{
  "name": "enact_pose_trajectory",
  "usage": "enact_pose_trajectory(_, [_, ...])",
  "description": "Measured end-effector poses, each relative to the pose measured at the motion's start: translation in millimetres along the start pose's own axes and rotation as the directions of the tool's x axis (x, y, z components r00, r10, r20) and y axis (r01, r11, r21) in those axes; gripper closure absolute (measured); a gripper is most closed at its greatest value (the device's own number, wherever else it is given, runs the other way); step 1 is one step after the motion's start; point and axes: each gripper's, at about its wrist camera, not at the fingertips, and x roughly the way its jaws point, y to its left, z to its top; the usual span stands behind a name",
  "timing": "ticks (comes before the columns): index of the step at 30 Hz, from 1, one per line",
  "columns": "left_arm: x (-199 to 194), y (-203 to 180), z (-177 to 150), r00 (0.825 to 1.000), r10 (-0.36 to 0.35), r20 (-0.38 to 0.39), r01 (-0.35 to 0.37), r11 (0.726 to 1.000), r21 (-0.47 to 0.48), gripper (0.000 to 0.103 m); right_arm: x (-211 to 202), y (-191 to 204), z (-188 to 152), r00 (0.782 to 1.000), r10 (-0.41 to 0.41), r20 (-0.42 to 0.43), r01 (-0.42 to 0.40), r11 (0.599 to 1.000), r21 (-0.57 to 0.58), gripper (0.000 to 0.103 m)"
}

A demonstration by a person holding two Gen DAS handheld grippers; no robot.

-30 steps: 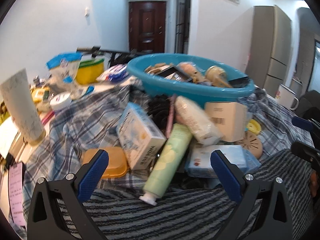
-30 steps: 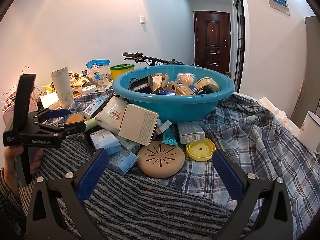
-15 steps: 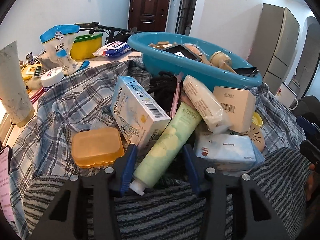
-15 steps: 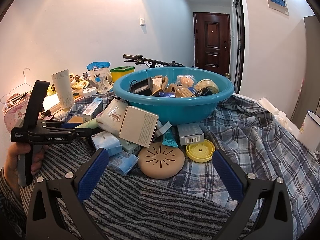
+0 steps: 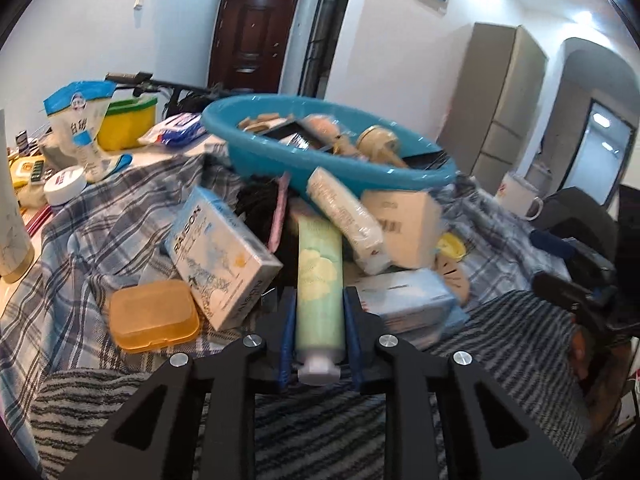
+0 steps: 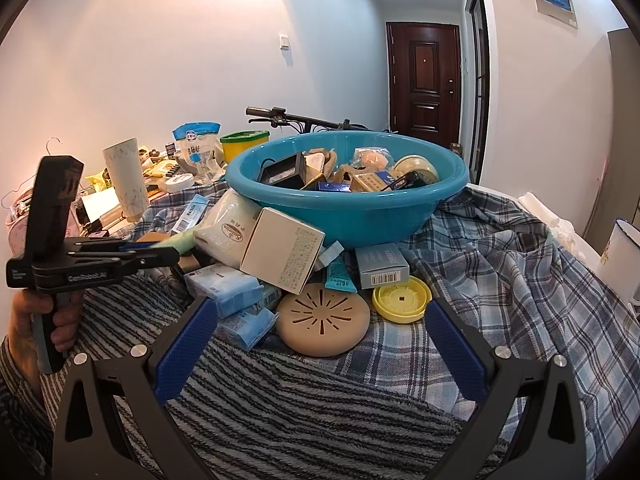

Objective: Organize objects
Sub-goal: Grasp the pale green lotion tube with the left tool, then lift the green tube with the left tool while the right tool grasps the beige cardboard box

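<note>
The left gripper (image 5: 319,334) is squeezed tight on one green tube (image 5: 319,280), near its white cap. The right gripper (image 6: 320,344) is wide open and holds nothing. Around the tube lie one orange case (image 5: 154,315), one blue-and-white box (image 5: 222,258) and one round tan lid (image 6: 323,325) (with slots). One blue tub (image 6: 360,216) full of things sits behind, on a checked cloth (image 6: 500,272). A brown door (image 6: 424,80) stands far back.

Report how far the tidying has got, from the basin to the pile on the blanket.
Done: the blue basin already holds several boxes and jars. In hand: the left tool is shut on the green tube. Left: the blue-and-white box, orange case, tan disc and yellow lid lie loose; the right tool is open, empty.
</note>
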Motion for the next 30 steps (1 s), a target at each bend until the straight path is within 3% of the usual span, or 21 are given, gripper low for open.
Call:
enact_pose_trajectory(5, [-16.3,-2.8,0.9,0.995,-0.059,0.075,0.058,0.998,0.019,0.079,2.5,-0.3,-0.3,1.000,0.002,-0.012,-0.002,1.000,0.003,0.000])
enact_pose_trajectory(11, [-34.9,-3.3,0.0,0.984,-0.063,0.164,0.059,0.998,0.028,0.079,7.7,-3.2,-0.2,0.999,0.006,-0.032,-0.006,1.000,0.010,0.000])
enact_pose_trajectory(17, [-55.3,-4.6,-2.7,0.963,-0.034,0.268,0.023,0.999,0.042,0.079,10.9,-4.8,-0.6,0.999,0.007,-0.047,-0.006,1.000,0.015,0.000])
enact_pose_trajectory(30, [-61.7,-9.5,-5.9,0.950,0.061,0.306,-0.079,0.996,0.049,0.079,16.9,-5.8,-0.8,0.997,0.007,-0.076,-0.006,1.000,0.015,0.000])
